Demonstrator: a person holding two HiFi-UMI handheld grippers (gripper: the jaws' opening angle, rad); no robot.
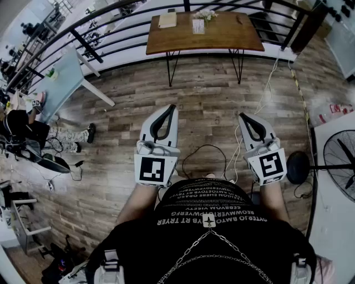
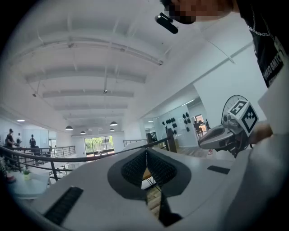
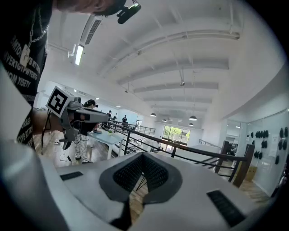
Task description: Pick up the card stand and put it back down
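The card stand (image 1: 198,26), a small white upright card, sits near the back middle of the wooden table (image 1: 227,34) at the top of the head view. Both grippers hang well short of that table, over the wooden floor in front of the person's body. My left gripper (image 1: 169,108) points toward the table with its jaws together and nothing between them (image 2: 146,151). My right gripper (image 1: 242,116) is likewise shut and empty (image 3: 142,155). Each gripper view shows only the room and the other gripper, not the card stand.
On the wooden table, a pale notebook (image 1: 167,20) lies left of the card stand and a small flower bunch (image 1: 208,14) behind it. A black railing (image 1: 83,41) runs behind. A light blue table (image 1: 62,83) and a seated person (image 1: 22,133) are left, a floor fan (image 1: 339,161) right, and cables (image 1: 206,150) on the floor.
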